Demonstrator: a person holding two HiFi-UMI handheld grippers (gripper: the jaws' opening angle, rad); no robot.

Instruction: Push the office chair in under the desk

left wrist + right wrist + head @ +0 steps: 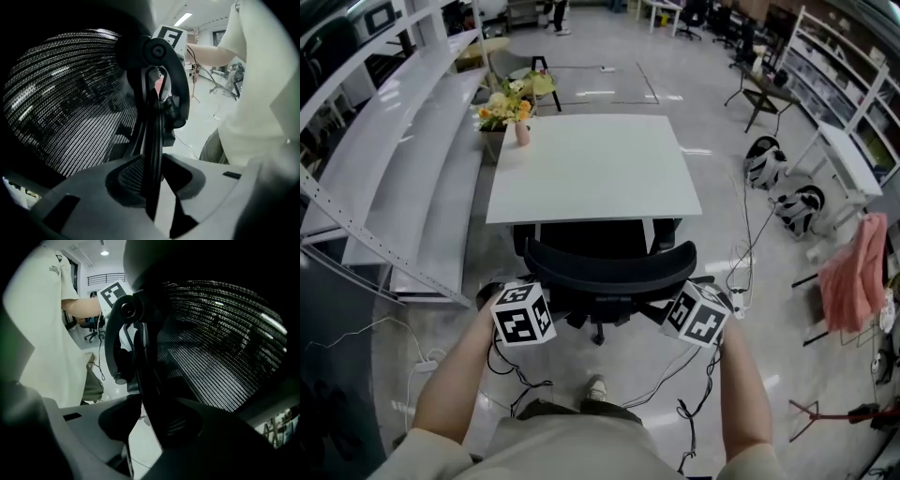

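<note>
**A:** Where do we stand, biggest piece first?

**B:** The white square-topped desk (591,164) lies straight ahead of us. The black mesh-backed office chair (600,295) stands between us and it. Its seat is already under the near edge, and the curved backrest (609,255) is just clear of the desktop on our side.

**A:** Which way does that backrest run?

**B:** Its long axis runs left to right, parallel with the desk's near edge. So we judge the push goes straight forward, square to it.

**A:** And what do we have hold of?

**B:** Our left gripper (152,164) is at the backrest's left end, jaws partly drawn in and pinching the black rim (152,117) that stands upright between them. Our right gripper (150,413) is at the right end with its jaws set wider. The rim is clamped there too, though a sliver of floor shows beside it lower down.

**A:** Which one is nearer the desk?

**B:** Neither, we hold them level. With even pressure the chair shouldn't swivel.

**A:** Anything small to mind?

**B:** The white cables (739,267) on the floor lie near the chair's right side, so the castors may snag.
</note>
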